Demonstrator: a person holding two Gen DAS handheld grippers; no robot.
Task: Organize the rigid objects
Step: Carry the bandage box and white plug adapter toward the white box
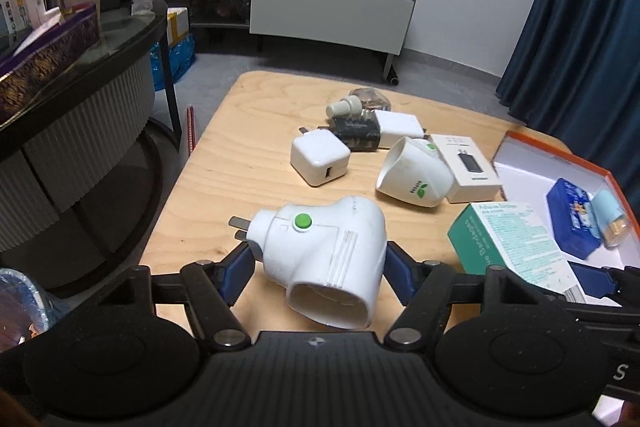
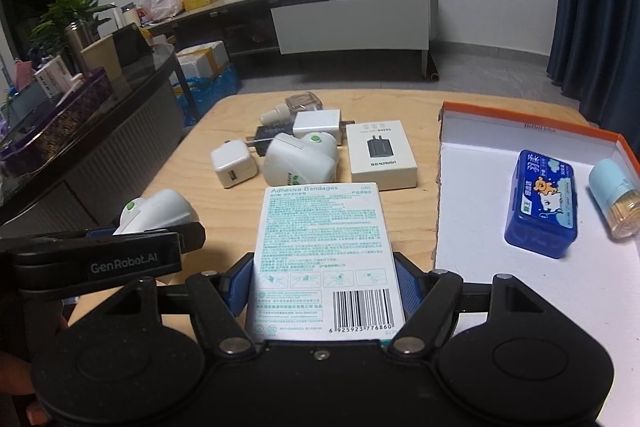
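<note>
My left gripper (image 1: 318,267) is shut on a white plug-in device with a green button (image 1: 324,255), held just above the wooden table (image 1: 224,187); it also shows in the right wrist view (image 2: 156,213). My right gripper (image 2: 322,287) is shut on a white and green adhesive bandages box (image 2: 324,255), seen too in the left wrist view (image 1: 508,247). An orange-rimmed white tray (image 2: 520,119) at the right holds a blue tin (image 2: 542,203) and a light-blue toothpick jar (image 2: 614,201).
Mid-table lie a second white plug-in device (image 2: 298,159), a white cube charger (image 2: 232,165), a white charger box (image 2: 380,153), a black adapter (image 1: 358,135), another white charger (image 2: 318,125) and a small bottle (image 2: 294,107). A dark counter (image 1: 80,75) stands left.
</note>
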